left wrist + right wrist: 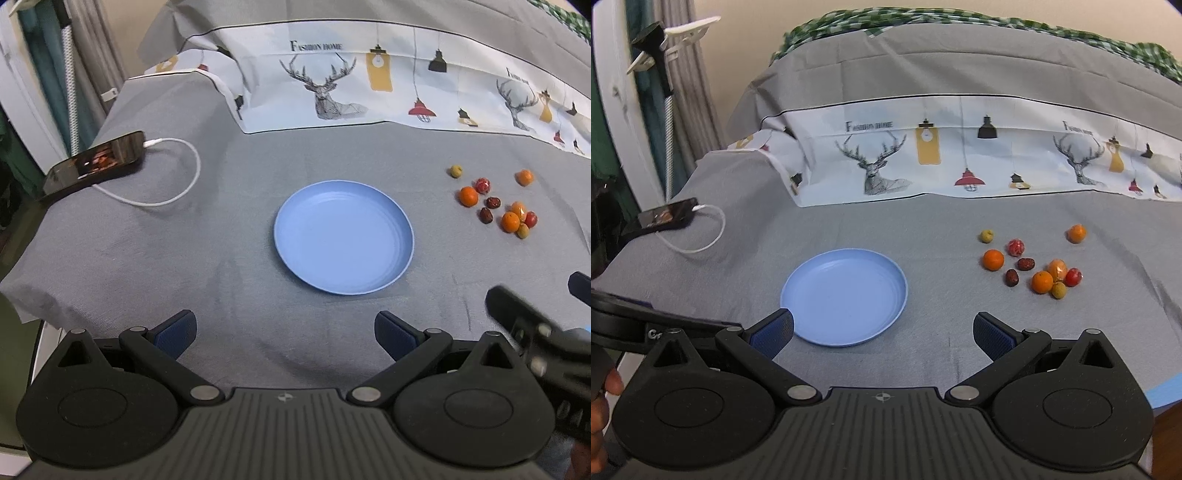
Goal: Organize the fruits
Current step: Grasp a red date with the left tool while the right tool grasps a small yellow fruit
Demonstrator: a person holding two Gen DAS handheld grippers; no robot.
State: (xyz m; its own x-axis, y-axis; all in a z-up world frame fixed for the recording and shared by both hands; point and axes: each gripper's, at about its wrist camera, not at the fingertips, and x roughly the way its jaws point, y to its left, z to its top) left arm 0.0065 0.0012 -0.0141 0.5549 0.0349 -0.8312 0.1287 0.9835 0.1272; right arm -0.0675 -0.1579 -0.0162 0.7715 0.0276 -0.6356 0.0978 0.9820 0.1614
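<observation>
- Your left gripper (284, 334) has its jaws spread wide with nothing between them, hovering over the grey surface (147, 258) near its front edge.
- Your right gripper (882, 334) likewise has its jaws wide apart and holds nothing; its left pad (774, 332) overlaps the plate's near rim in the right wrist view, and you cannot tell if they touch.
- The blue plate (343, 280) lies flat around the middle of the surface, nothing in it.
- The fruits (1032, 260) lie loose toward the right edge, well apart from the plate: oranges (993, 259), red ones, dark dates (1011, 277), small green ones.
- A phone (94, 166) with a white cable (177, 192) lies by the left edge.
- A deer-print cloth (923, 158) runs along the back edge.
</observation>
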